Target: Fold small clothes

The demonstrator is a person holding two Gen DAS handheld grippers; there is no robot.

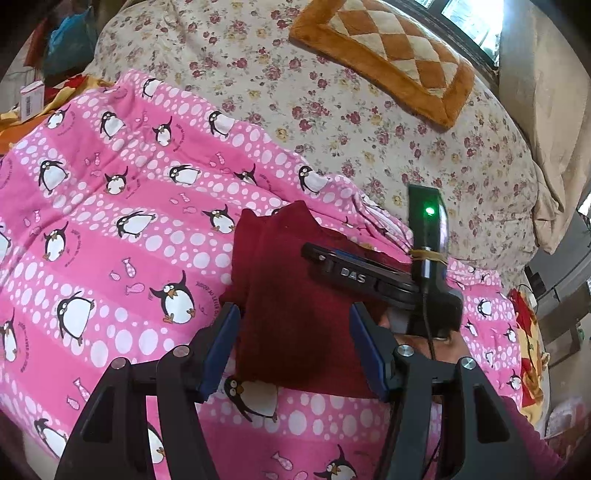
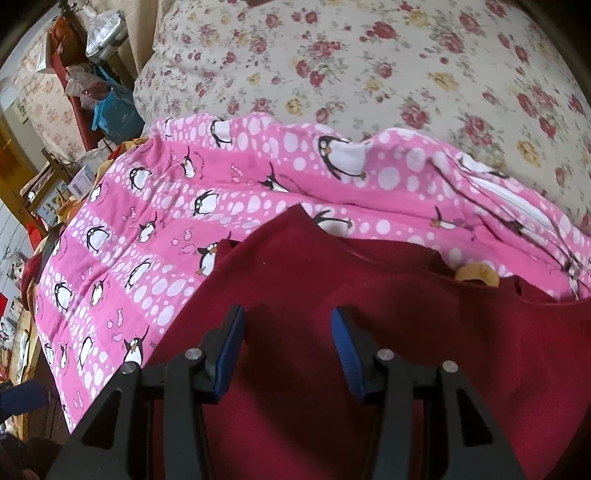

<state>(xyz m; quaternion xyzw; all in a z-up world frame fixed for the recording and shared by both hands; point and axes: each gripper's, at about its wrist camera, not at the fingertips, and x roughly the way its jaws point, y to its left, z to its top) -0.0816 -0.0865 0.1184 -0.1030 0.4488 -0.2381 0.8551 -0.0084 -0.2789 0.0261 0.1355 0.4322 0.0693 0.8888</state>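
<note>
Lying between open left tool (image 1: pixel 291 332) pads, maroon garment (image 1: pixel 295 280)

1. Daylight floods both views, bright and even, colours strong on the pink penguin blanket (image 1: pixel 110 221).
2. Source up top right in the left wrist view: a window (image 1: pixel 469 18) blown out to white.
3. Soft shadow falls under the left gripper (image 1: pixel 291 343) onto the dark red garment (image 1: pixel 295 295); the same under the right gripper (image 2: pixel 286 350).
4. Fisheye bends everything, with black vignette filling the corners of both pictures.
5. Right wrist view is softer: the floral bedsheet (image 2: pixel 369 55) smears with blur near the top.
6. A green indicator light (image 1: pixel 429 211) glares on the other gripper's black unit.
7. Near gripper arms sit dark, with little detail.
</note>
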